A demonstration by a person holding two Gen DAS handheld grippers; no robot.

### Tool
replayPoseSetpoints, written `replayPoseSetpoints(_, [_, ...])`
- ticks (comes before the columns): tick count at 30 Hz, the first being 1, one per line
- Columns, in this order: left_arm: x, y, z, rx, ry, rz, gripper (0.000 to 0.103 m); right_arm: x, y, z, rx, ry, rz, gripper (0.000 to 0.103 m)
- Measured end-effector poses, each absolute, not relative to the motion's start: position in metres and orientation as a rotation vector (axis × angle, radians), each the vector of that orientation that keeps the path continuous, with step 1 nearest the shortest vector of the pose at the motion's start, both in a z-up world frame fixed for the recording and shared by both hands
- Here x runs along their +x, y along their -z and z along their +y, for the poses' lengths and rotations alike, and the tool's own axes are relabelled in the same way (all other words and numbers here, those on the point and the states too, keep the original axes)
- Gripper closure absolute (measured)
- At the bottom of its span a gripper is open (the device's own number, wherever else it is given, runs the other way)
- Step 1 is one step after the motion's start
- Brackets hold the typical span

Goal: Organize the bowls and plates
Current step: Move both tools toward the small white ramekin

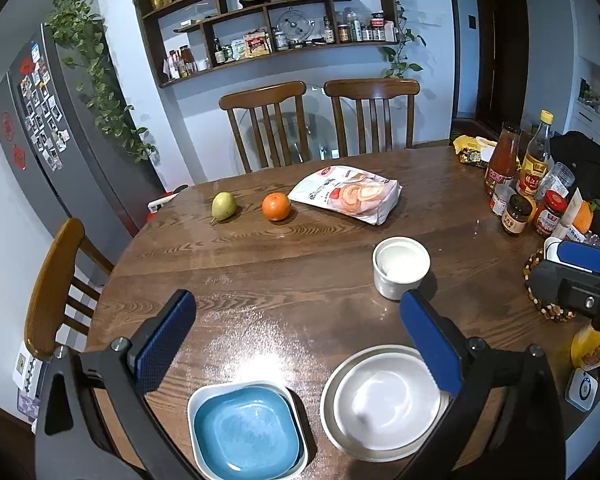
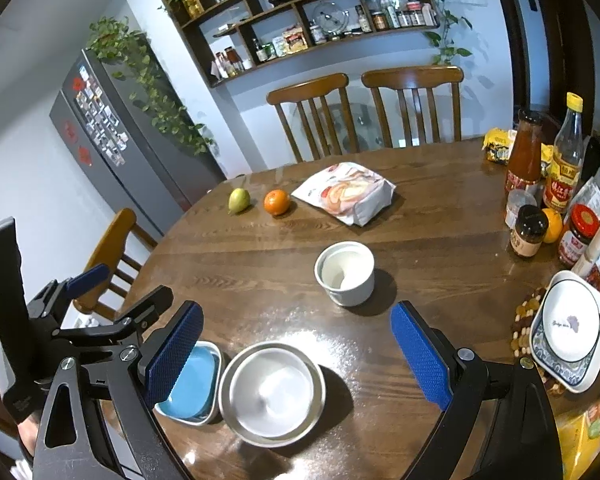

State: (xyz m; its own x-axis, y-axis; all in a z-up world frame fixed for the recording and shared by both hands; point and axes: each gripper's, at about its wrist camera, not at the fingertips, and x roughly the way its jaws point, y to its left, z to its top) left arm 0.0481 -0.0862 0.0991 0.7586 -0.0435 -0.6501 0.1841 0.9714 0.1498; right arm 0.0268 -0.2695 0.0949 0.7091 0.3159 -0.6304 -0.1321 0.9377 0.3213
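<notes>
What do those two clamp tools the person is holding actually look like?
Both look alike. The left gripper and right gripper have black, angular frames joined with silver bolts. Each ends in two flat jaws faced with bright blue pads bearing a fine grid texture. From the right wrist view, the left tool shows a tall black handle. No cables are visible.

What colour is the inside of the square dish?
Light blue, white-rimmed square dish; clearest in the left wrist view.

Bare table (image 1: 260, 264) between ramekin (image 1: 401, 266) and fruit.
</notes>
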Motion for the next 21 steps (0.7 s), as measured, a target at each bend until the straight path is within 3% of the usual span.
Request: replayPoseSetpoints(21, [0.112,-0.101,-0.098,0.197,0.190,0.740,0.001,0.066,-0.104,-0.288,0.282,-0.149,0.734,0.008])
